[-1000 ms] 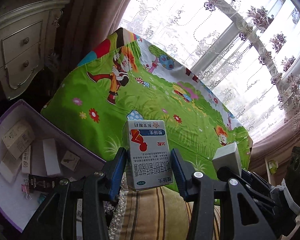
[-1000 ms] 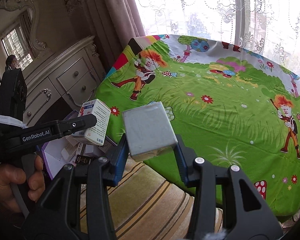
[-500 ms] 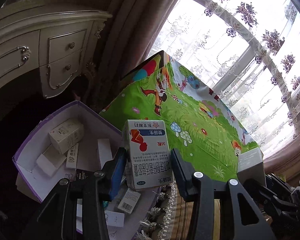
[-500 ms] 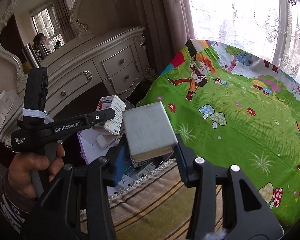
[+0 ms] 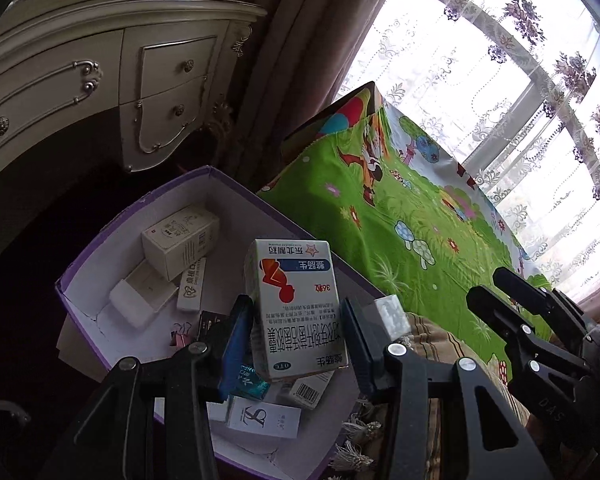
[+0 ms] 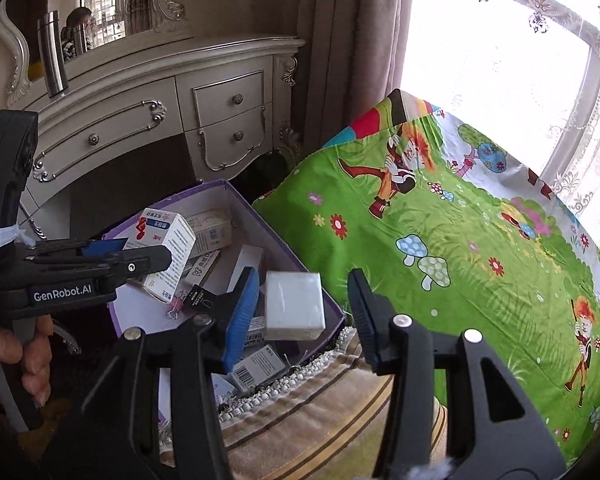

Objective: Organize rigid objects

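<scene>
Medicine box (image 5: 296, 312) between left gripper's (image 5: 296, 344) downward-tilted fingers (image 5: 236, 340).

The medicine box (image 5: 296, 308) looks like glossy printed cardboard. The purple storage box (image 5: 100, 232) is matt card, white and papery inside. The small white block (image 6: 295, 306) has a shiny, plastic-wrapped look. The green cartoon cloth (image 6: 460, 240) seems smooth and slightly sheeny. The striped cushion (image 6: 320, 420) is woven fabric with tasselled trim. The dresser (image 6: 160, 108) is painted wood with metal handles.
</scene>
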`<state>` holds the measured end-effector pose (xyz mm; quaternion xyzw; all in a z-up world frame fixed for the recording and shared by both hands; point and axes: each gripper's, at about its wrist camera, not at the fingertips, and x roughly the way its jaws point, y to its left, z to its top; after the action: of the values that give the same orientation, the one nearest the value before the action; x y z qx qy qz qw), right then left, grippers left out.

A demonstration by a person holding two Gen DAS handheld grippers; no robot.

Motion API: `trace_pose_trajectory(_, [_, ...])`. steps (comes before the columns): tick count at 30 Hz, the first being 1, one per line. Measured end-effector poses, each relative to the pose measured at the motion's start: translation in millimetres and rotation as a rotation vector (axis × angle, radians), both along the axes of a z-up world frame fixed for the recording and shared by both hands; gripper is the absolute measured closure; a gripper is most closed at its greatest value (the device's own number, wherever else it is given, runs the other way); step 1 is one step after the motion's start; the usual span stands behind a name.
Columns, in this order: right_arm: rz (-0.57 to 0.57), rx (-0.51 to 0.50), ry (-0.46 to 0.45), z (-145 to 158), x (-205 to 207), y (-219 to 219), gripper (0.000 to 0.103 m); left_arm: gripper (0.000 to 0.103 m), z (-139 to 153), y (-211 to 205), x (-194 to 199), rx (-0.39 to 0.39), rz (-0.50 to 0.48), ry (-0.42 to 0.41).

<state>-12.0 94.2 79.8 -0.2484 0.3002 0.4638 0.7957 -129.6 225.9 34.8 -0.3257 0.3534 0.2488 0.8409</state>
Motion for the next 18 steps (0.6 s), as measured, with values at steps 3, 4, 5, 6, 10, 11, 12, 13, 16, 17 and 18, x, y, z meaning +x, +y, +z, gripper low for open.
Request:
trace_pose_trajectory(3, [-0.012, -0.012, -0.023, -9, 7, 3, 0.038, 0.056, -7, 6, -1, -0.001, 0.024, 0.014])
trace_pose_trajectory(4, [-0.01, -0.023, -0.014, -13, 9, 5, 0.038, 0.056, -10, 7, -2, -0.009, 0.031, 0.017])
trace_pose_trajectory(5, [-0.007, -0.038, -0.003, -19, 11, 7, 0.038, 0.056, -12, 9, -1, -0.012, 0.033, 0.024])
trace_pose_trajectory(6, [-0.002, -0.057, 0.009, -25, 12, 10, 0.038, 0.056, -15, 9, 0, -0.011, 0.033, 0.031])
trace_pose_trajectory(10, [0.033, -0.107, 0.074, -44, 15, 18, 0.038, 0.054, -25, 13, 3, -0.024, 0.04, 0.059])
trace_pose_trajectory(11, [0.043, -0.121, 0.089, -47, 16, 20, 0.038, 0.051, -27, 14, 4, -0.026, 0.046, 0.071])
trace_pose_trajectory(12, [0.05, -0.134, 0.101, -50, 16, 21, 0.035, 0.045, -30, 15, 4, -0.03, 0.053, 0.077])
trace_pose_trajectory(13, [0.052, -0.144, 0.109, -53, 16, 22, 0.033, 0.042, -32, 15, 4, -0.034, 0.058, 0.078])
trace_pose_trajectory(16, [0.047, -0.158, 0.122, -57, 18, 22, 0.024, 0.041, -34, 16, 6, -0.044, 0.061, 0.078])
trace_pose_trajectory(17, [0.043, -0.162, 0.125, -57, 18, 21, 0.023, 0.041, -34, 15, 7, -0.047, 0.06, 0.076])
trace_pose_trajectory(18, [0.039, -0.165, 0.127, -58, 19, 20, 0.022, 0.04, -34, 15, 8, -0.047, 0.058, 0.075])
